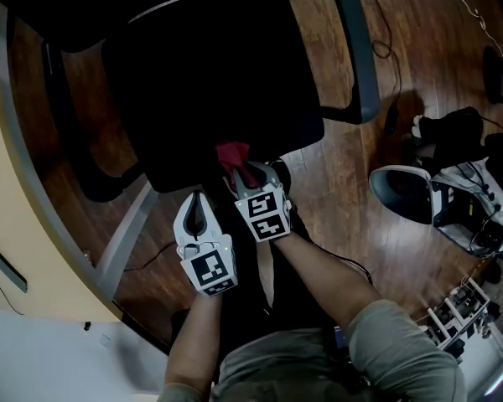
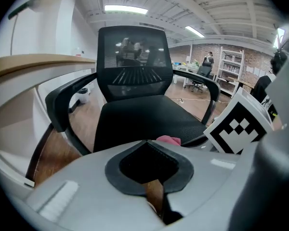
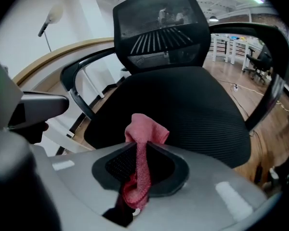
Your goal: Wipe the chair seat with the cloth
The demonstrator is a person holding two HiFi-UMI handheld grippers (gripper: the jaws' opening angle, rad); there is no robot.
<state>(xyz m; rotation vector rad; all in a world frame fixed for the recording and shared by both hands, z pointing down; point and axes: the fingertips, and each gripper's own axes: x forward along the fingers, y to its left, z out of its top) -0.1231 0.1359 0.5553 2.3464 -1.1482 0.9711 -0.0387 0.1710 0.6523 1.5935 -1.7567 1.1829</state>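
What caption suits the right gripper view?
Right gripper shut on the pink cloth, facing the black chair seat.

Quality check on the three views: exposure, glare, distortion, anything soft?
Head view: underexposed. The black chair seat reads as one dark mass and the red cloth is dull. Left gripper view: strong fisheye with dark corners, ceiling light blown out. Right gripper view: the same fisheye bends the armrest. The cloth is clear and the background is softer.

a workshop-like office: desk (image 2: 38, 61), swivel chair (image 2: 144, 114), shelving (image 2: 229, 64), brick wall (image 2: 190, 52).
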